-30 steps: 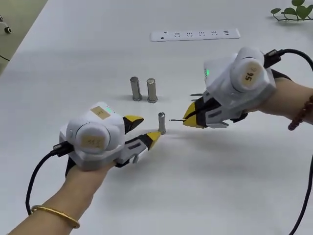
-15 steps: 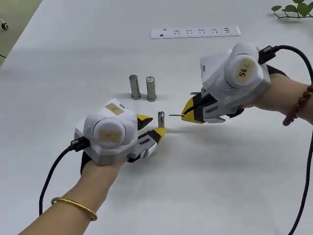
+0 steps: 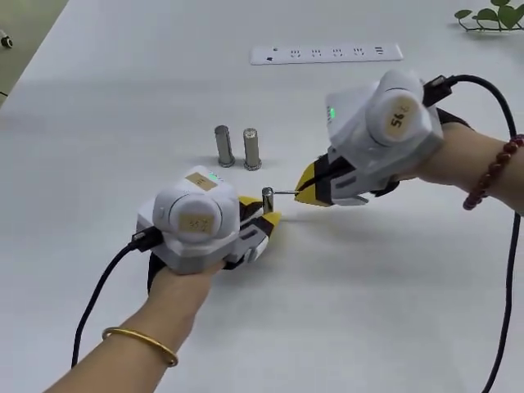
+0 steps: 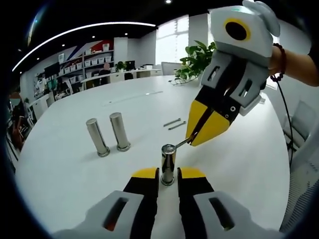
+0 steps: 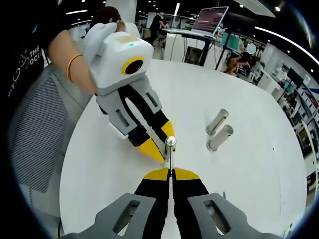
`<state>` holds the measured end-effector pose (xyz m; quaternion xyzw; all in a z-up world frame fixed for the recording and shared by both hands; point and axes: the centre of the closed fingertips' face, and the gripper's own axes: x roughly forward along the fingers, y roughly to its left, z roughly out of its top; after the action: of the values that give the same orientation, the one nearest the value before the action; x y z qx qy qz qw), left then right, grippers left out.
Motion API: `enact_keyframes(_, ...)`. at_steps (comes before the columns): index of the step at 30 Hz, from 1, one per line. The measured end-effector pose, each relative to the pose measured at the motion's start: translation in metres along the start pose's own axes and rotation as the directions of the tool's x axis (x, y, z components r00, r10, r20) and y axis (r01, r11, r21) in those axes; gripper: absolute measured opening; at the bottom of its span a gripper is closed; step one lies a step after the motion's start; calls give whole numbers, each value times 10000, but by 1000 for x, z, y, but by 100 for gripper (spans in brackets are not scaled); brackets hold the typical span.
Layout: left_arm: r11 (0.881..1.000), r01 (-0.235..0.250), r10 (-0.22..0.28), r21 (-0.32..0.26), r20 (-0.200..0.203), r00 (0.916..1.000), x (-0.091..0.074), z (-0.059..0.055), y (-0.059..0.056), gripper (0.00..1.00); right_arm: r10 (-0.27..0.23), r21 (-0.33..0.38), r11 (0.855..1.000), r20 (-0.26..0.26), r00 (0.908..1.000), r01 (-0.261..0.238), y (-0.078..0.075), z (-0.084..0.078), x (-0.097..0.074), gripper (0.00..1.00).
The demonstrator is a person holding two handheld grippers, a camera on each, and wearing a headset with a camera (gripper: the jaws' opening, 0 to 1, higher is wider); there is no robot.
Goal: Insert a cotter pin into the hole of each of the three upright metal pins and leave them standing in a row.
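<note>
Three upright metal pins stand on the white table. The nearest metal pin [image 3: 268,199] [image 4: 168,162] sits between the jaws of my left gripper [image 3: 260,211] [image 4: 168,175], which is shut on its lower part. My right gripper [image 3: 303,191] [image 5: 170,174] is shut on a thin cotter pin [image 3: 285,192] [image 5: 171,158]. The cotter pin's tip touches the top of the held pin [image 5: 171,142] from the right. Whether it has entered the hole is hidden. The other two metal pins [image 3: 222,146] [image 3: 251,149] stand side by side behind.
A white power strip [image 3: 327,54] lies at the back of the table [image 3: 393,286]. Green plant leaves [image 3: 491,16] reach in at the far right corner. Two spare cotter pins [image 4: 172,122] lie on the table beyond the held pin. Cables trail from both grippers.
My left gripper moved in on the nearest metal pin and shut on it. My right gripper carried the cotter pin leftwards until its tip met the pin's top.
</note>
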<state>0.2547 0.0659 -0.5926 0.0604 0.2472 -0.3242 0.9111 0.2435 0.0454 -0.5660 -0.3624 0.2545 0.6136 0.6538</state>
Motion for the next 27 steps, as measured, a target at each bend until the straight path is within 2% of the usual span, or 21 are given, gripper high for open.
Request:
enact_keyframes(8, 9999, 17, -17, 115, 26, 10000, 2, 1, 1, 6, 81, -56, 10000, -17, 10000, -81, -1, 0, 2, 0)
enact_keyframes(11, 9989, 47, -48, 458, 22, 10000, 2, 1, 0, 6, 98, -85, 9999, 33, 9999, -98, -2, 3, 2, 0)
enact_keyframes(27, 9982, -26, 21, 592, 78, 10000, 2, 1, -1, 6, 162, -179, 9997, 110, 9998, -160, -1, 10, 12, 0)
